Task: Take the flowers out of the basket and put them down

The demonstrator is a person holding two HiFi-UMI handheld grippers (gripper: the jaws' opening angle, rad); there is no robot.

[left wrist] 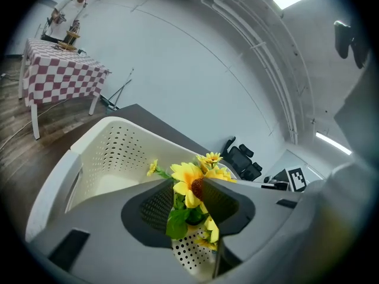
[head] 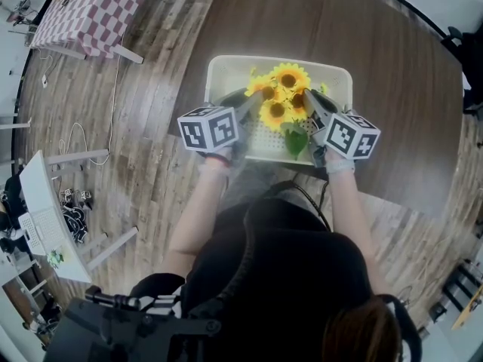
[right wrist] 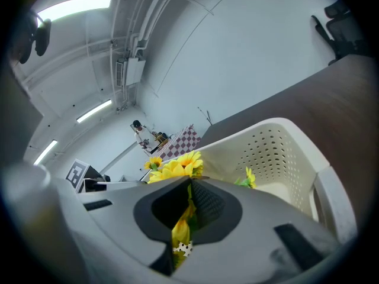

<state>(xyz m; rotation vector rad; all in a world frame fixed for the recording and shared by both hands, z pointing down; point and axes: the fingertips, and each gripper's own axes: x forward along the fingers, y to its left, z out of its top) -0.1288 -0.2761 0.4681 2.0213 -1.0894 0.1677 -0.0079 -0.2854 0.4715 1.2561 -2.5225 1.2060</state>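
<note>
Standing at the far left on the plank floor, a checked-cloth table [head: 94, 10] is sitting well apart from the dark brown table [head: 377, 59] that is bearing the white perforated basket [head: 226, 66]. The left gripper [head: 251, 104] is reaching into the basket from the left. Its jaws are standing spread, with a sunflower head and a leaf sitting in the gap between them. The sunflowers [head: 285, 89] are lying bunched inside the basket, between the two grippers. The right gripper [head: 309, 102] is coming in from the right, its jaws pressed nearly together and pinching a stem and a yellow petal of the bunch.
</note>
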